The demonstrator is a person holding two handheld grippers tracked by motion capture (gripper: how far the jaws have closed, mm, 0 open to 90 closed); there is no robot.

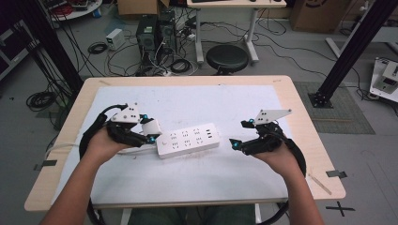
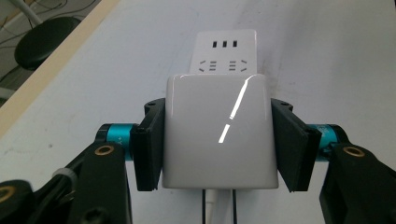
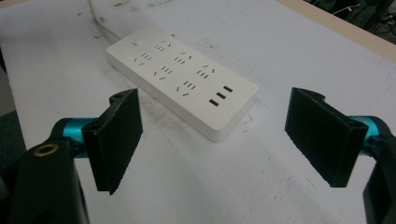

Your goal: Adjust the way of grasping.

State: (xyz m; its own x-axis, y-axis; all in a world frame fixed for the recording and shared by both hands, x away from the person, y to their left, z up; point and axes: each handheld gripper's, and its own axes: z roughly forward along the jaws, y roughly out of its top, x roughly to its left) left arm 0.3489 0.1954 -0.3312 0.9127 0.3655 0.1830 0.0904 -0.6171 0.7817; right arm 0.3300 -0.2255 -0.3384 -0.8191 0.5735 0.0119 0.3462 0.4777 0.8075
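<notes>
White power strip [image 1: 188, 139] lies flat, sockets facing up.

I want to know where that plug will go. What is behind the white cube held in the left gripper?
Behind the glossy white plug cube, clamped by the left gripper, lies the white power strip; its far sockets show, its near end is covered.

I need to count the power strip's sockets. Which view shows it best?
The right gripper view: the whole power strip lies unobstructed. The high view shows it small; in the left gripper view a white adapter hides most of it.
</notes>
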